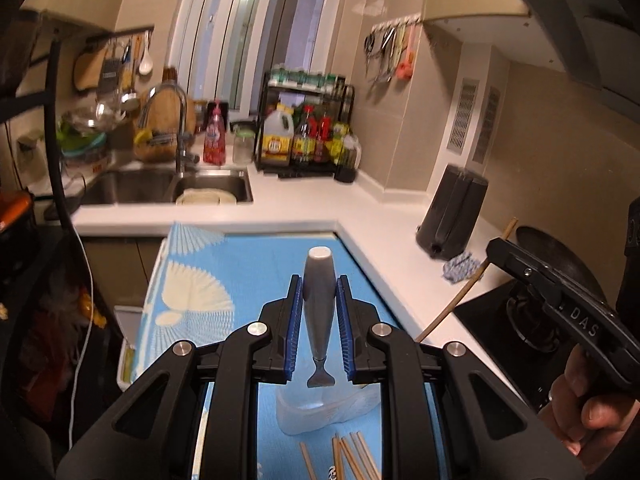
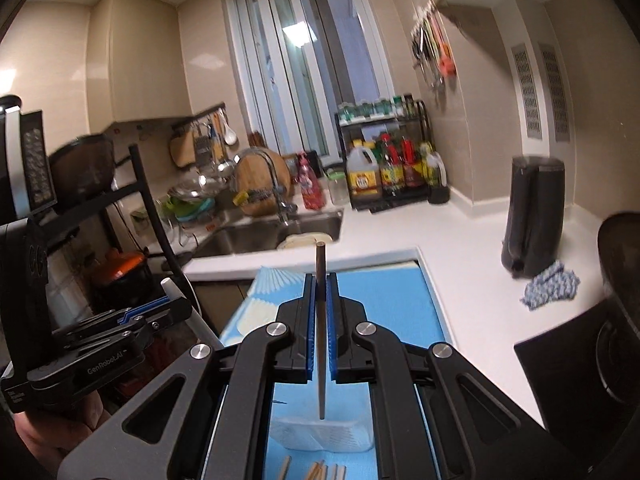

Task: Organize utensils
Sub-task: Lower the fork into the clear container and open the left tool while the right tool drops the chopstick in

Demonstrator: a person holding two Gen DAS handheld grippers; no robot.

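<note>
My left gripper [image 1: 318, 298] is shut on a grey-handled utensil [image 1: 318, 300] with a white end cap, held upright above the blue mat [image 1: 240, 264]. My right gripper [image 2: 320, 292] is shut on a thin dark chopstick [image 2: 321, 320], also upright. Below both lies a clear plastic holder [image 1: 320, 412], also in the right wrist view [image 2: 320, 436]. Several wooden chopsticks [image 1: 352, 456] lie on the mat near the bottom edge, also seen in the right wrist view [image 2: 316, 470]. The right gripper shows at the right of the left wrist view [image 1: 560, 300]; the left one shows at the left of the right wrist view [image 2: 120, 320].
White L-shaped counter [image 1: 360, 208] with a sink [image 1: 160, 188], faucet, bottle rack [image 1: 308, 132], black knife block [image 1: 452, 212], blue-white cloth [image 1: 460, 268] and black stove [image 1: 532, 320] with a pan at right. A dark shelf stands at left.
</note>
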